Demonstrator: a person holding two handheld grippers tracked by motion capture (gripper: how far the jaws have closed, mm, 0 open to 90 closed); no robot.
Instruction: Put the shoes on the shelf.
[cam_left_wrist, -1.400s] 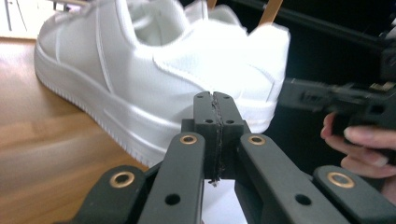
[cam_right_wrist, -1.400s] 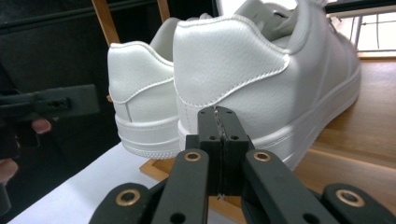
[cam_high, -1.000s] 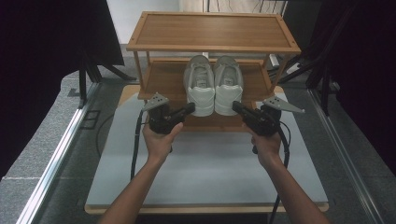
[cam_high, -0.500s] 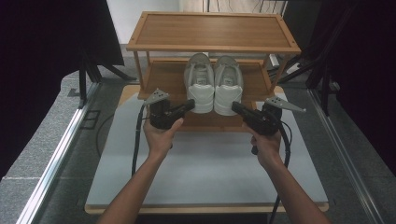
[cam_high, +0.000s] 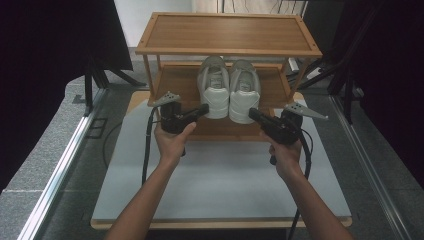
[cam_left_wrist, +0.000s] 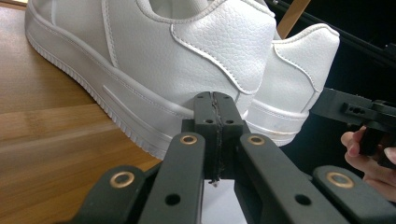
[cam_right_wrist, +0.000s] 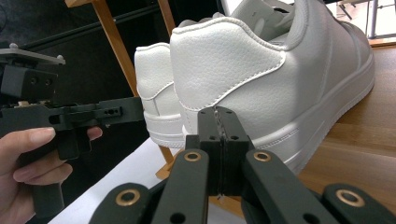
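I see two white shoes (cam_high: 229, 91) side by side on the rack's (cam_high: 227, 34) lower shelf, heels toward me, rack at far end of table (cam_high: 220, 185). L gripper (cam_high: 202, 109) sits just left of the shoes' heels, jaws clenched, nothing in them. R gripper (cam_high: 252, 114) just right of the heels, jaws also clenched, empty. Both held by hands.
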